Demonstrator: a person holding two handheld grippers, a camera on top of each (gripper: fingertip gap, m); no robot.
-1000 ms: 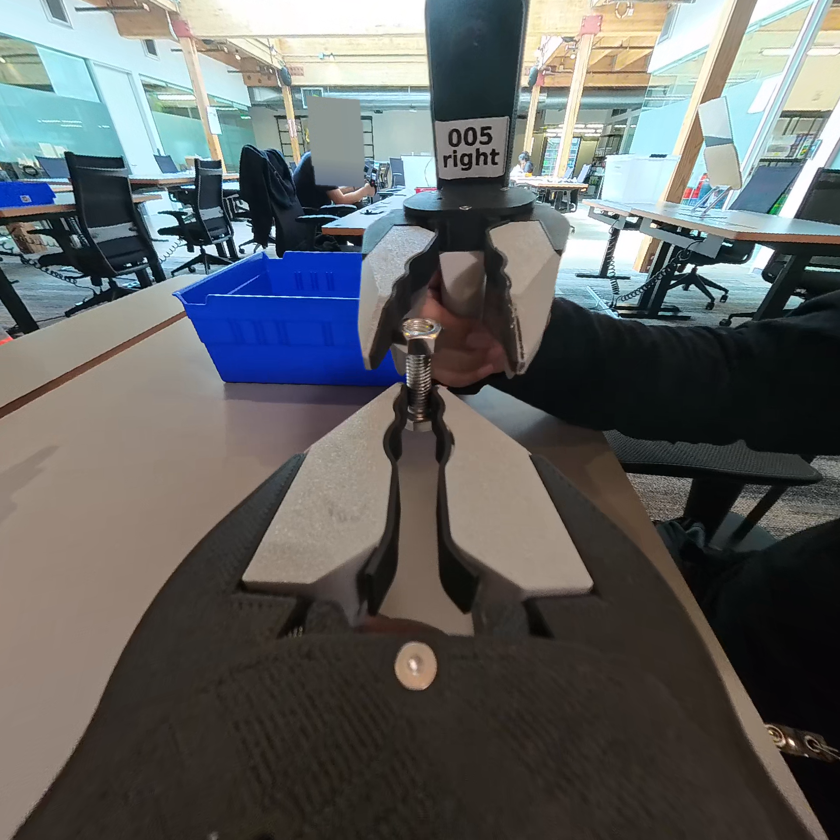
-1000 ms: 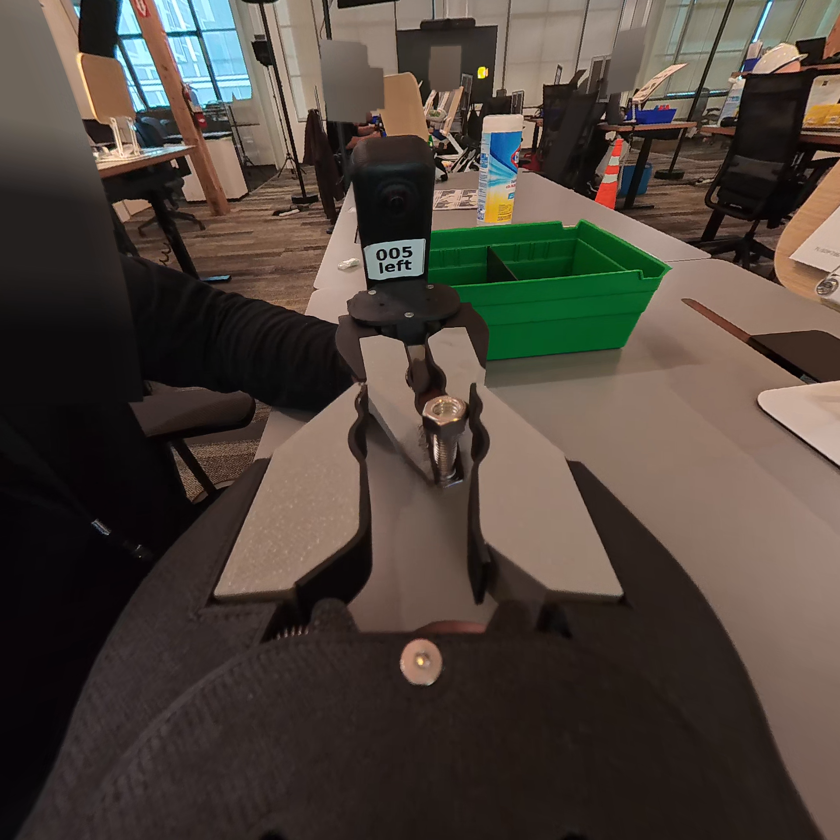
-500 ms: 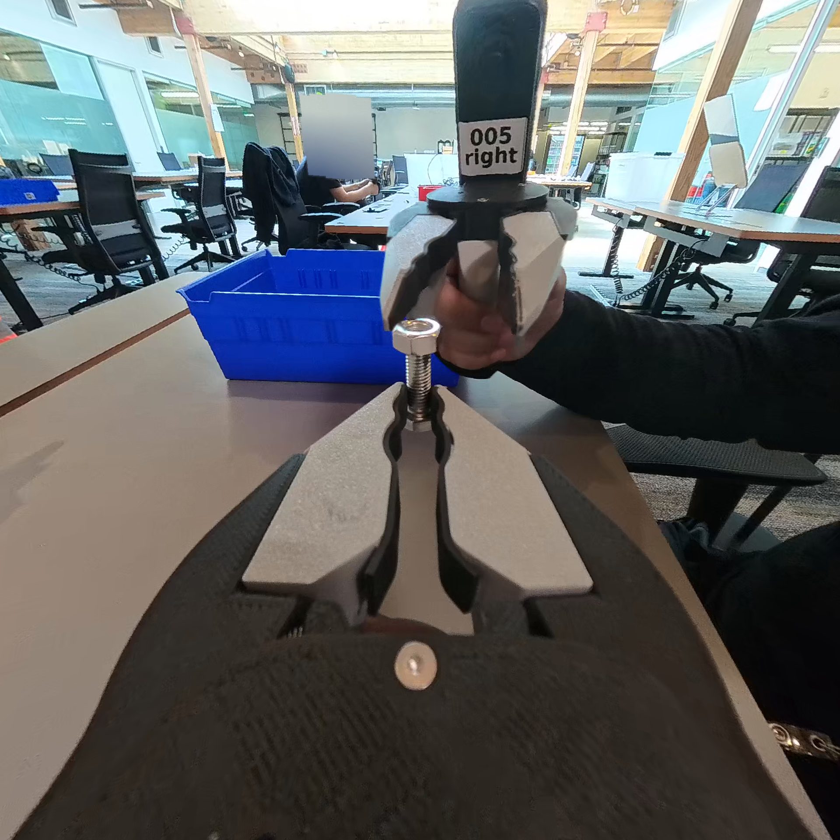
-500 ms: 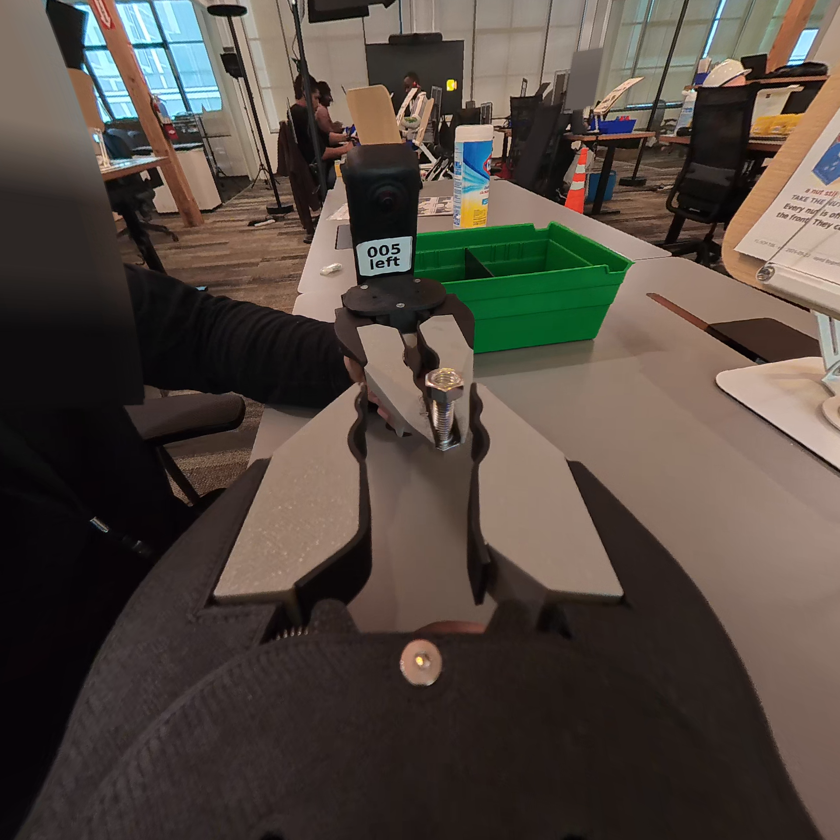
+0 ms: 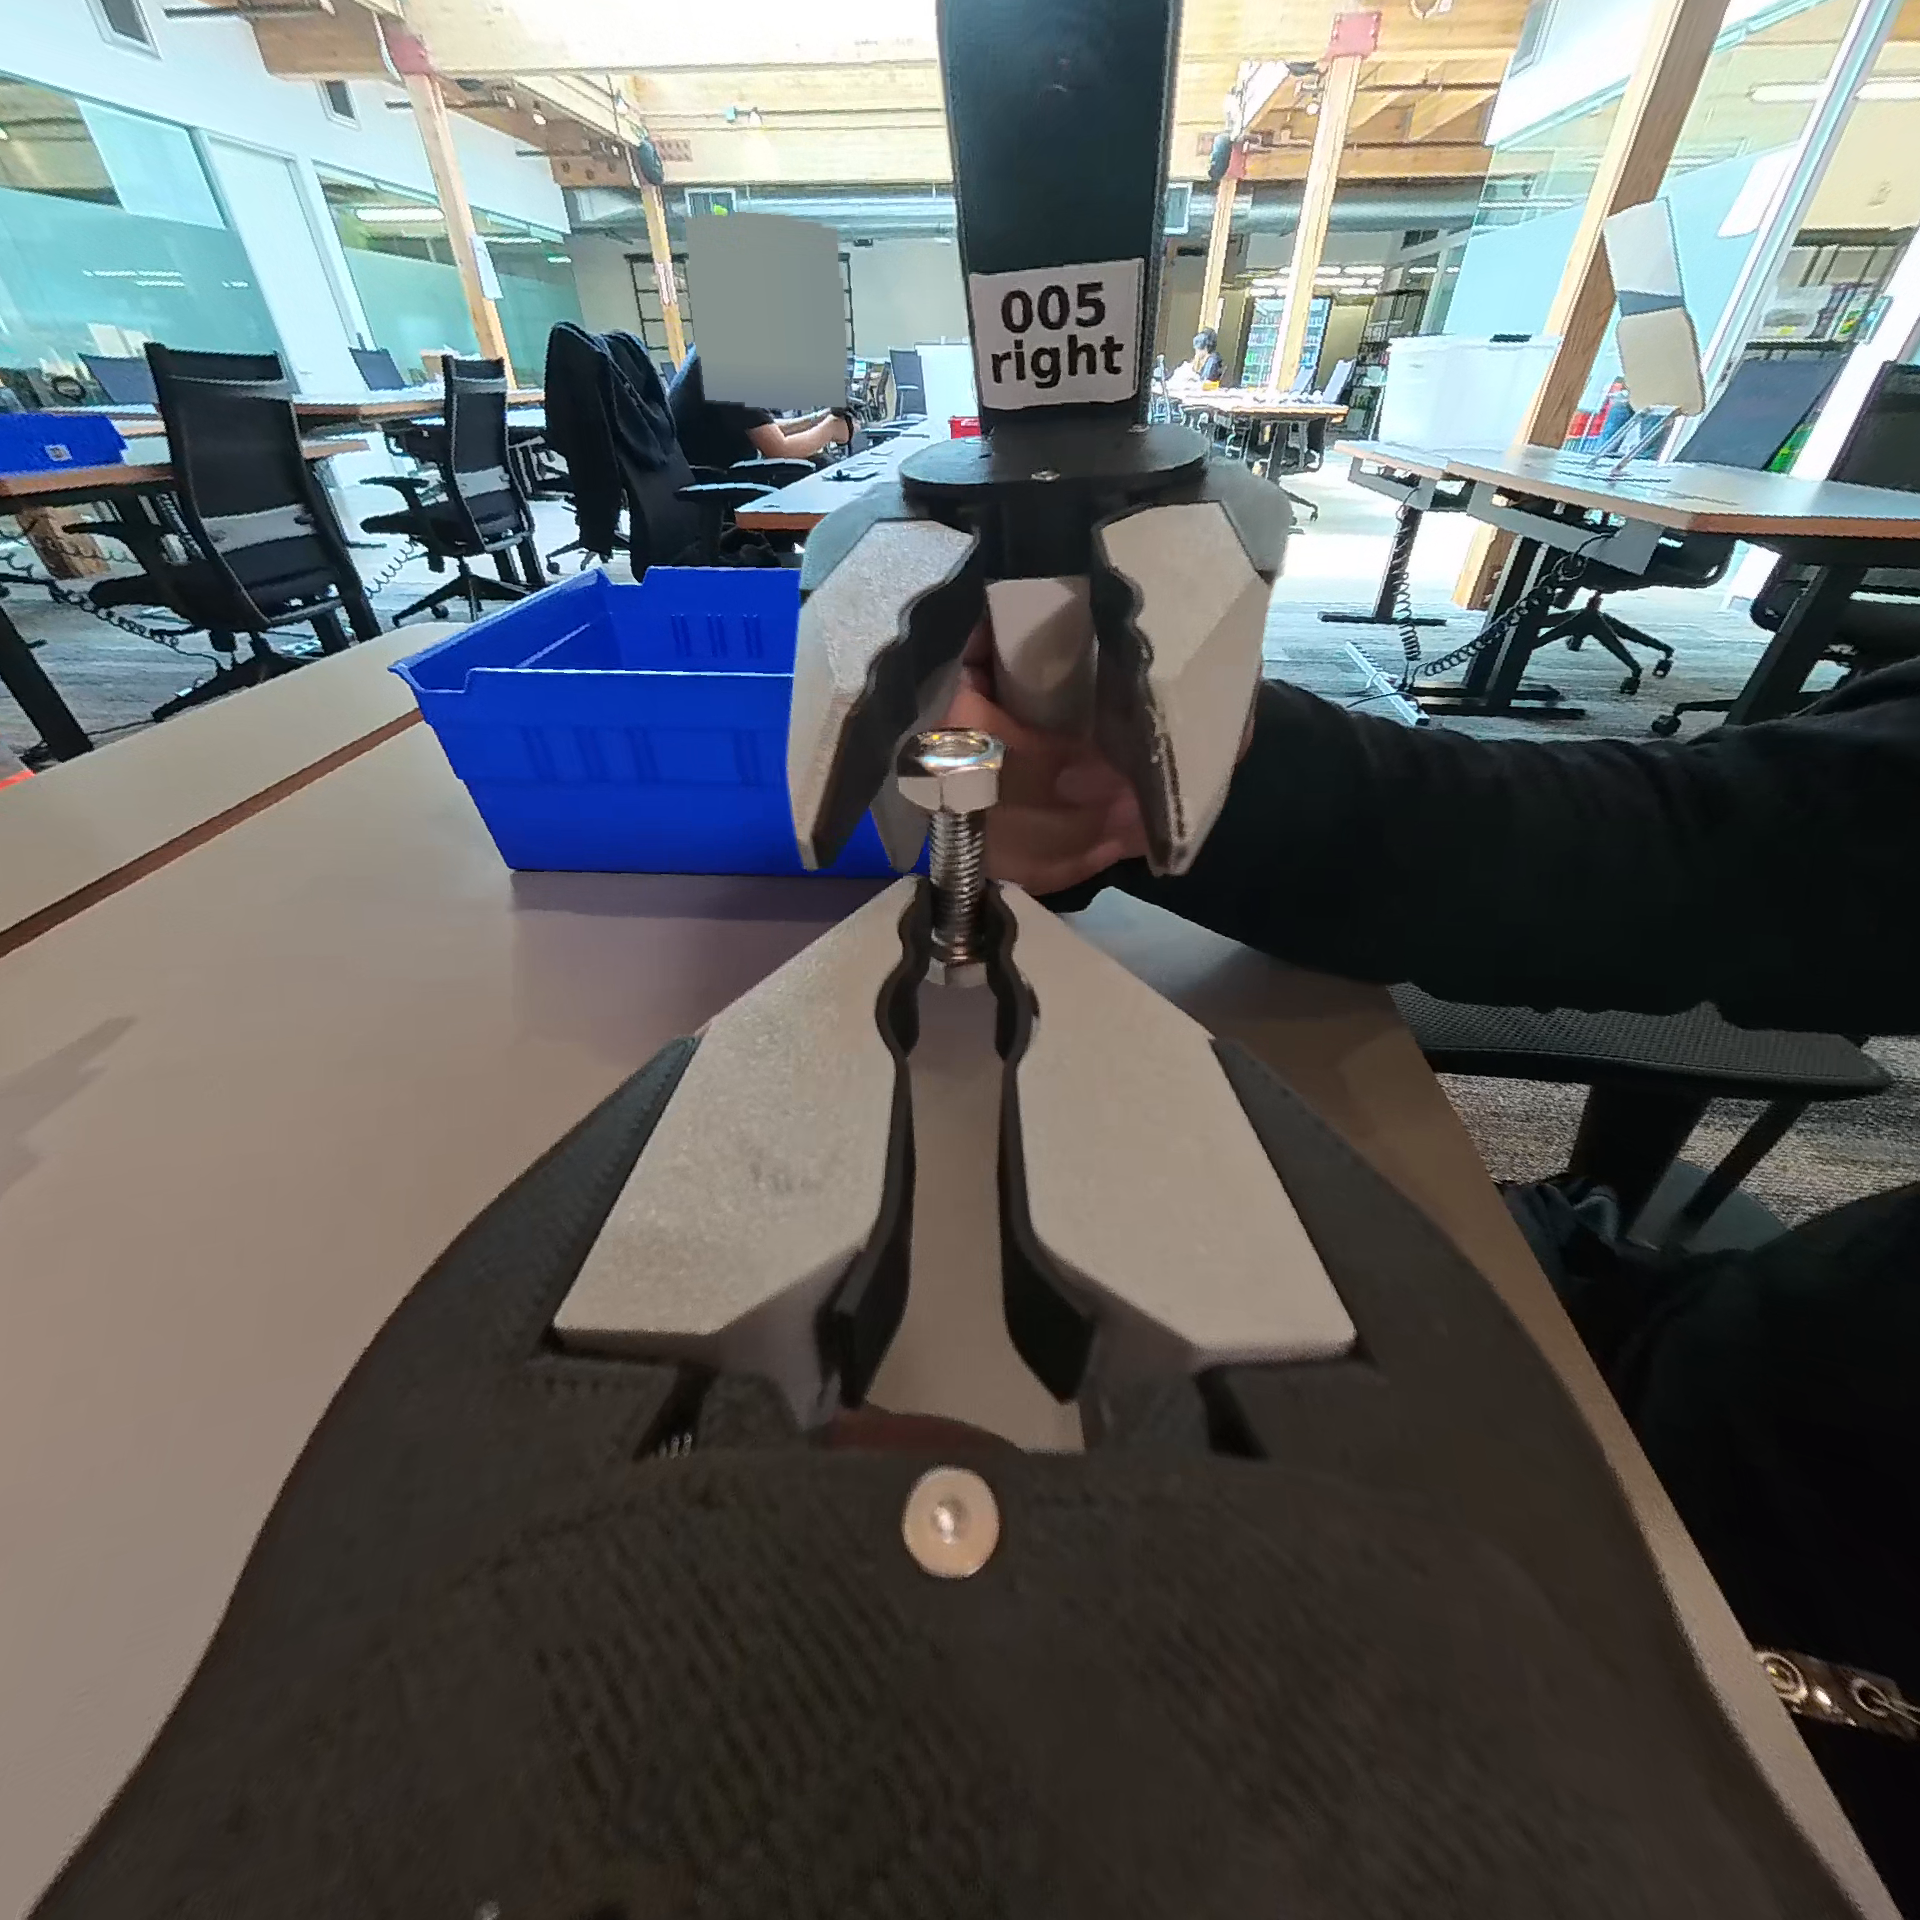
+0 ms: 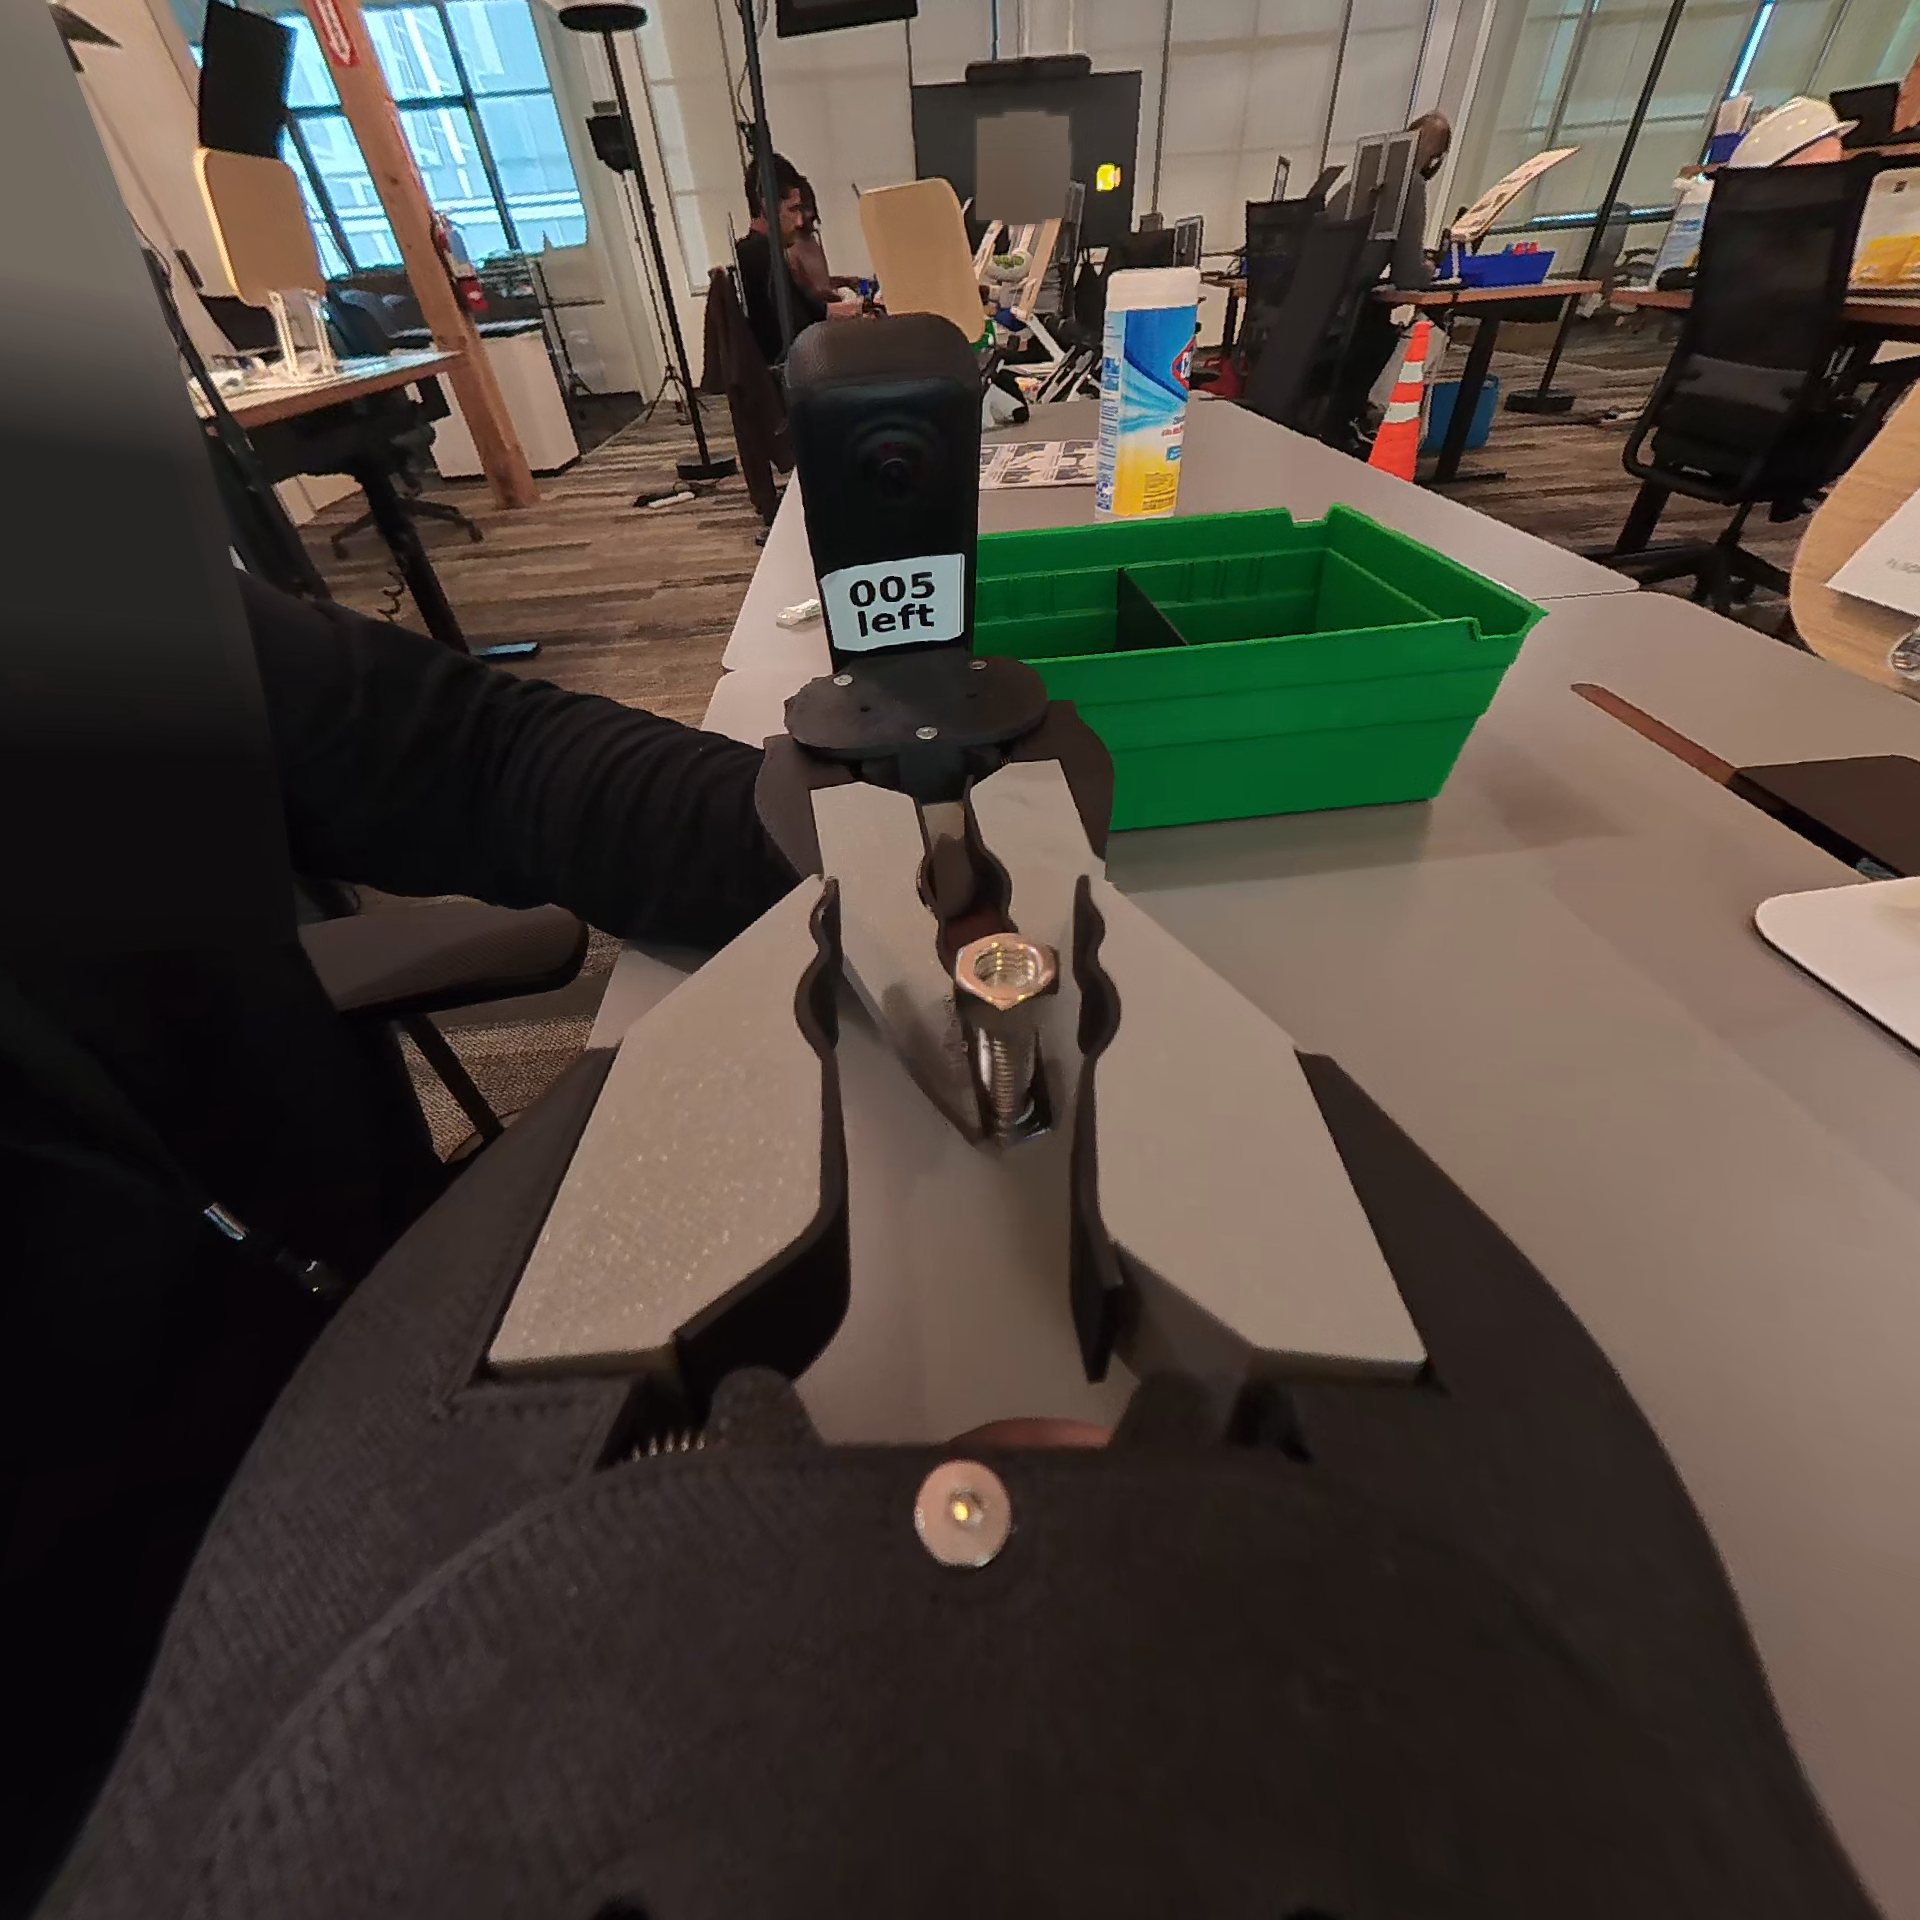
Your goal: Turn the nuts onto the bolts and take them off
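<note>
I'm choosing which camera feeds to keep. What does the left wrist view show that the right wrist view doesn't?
Only the left wrist view shows the blue bin and the person's hand holding the right gripper. Only the right wrist view shows the green divided bin and the wipes canister. Both show the bolt standing upright in the left gripper, the nut at its top, and the grey table.

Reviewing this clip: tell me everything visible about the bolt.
The bolt is bright silvery metal with a threaded shank, standing upright above the grey table. The left gripper is shut on its lower end, at the head. A silvery hex nut sits at its top end. The right gripper has its jaws open on either side of the nut, not visibly touching it.
</note>
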